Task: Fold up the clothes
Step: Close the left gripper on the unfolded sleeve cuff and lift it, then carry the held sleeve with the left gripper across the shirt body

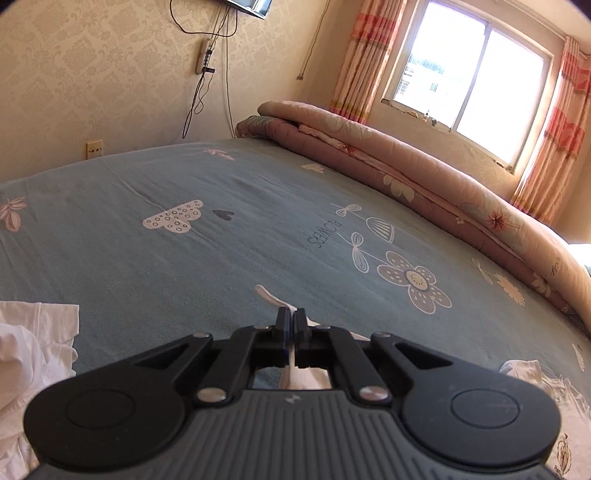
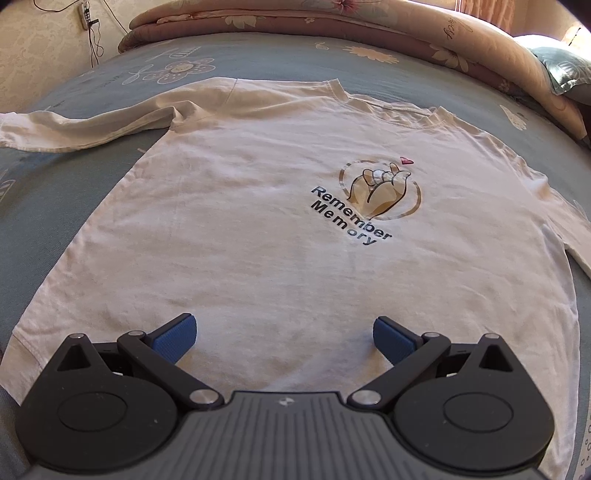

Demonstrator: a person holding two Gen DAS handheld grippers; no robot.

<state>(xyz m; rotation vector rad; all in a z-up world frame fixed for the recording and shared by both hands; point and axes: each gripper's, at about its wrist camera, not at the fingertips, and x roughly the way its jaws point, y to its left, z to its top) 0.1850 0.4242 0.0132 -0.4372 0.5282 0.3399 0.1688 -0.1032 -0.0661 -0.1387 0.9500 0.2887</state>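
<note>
On the bed's grey-blue sheet with printed flowers (image 2: 44,206), a white long-sleeved cotton T-shirt (image 2: 240,206) lay spread flat, chest side up, its neckline toward the rolled pink floral quilt (image 2: 369,22) along the far edge. A printed emblem of a hand with the words "Remember Memory" (image 2: 369,199) sat on the chest. One sleeve (image 2: 74,129) stretched out to the side across the sheet, somewhat wrinkled. The right hand-held gripper (image 2: 284,334) hovered over the lower part of the shirt, near its hem, with its blue-padded fingers (image 2: 177,336) spread wide apart and nothing between them. The left hand-held gripper (image 1: 294,321) pointed across the bed toward the quilt (image 1: 406,173), and its fingers were pressed together on a thin fold of white cloth (image 1: 291,373) (which part of the shirt could not be told from that view). More crumpled white fabric (image 1: 33,354) lay at the left edge of the left wrist view. Behind the bed stood a bright window (image 1: 469,77) with orange-striped curtains (image 1: 364,62)
</note>
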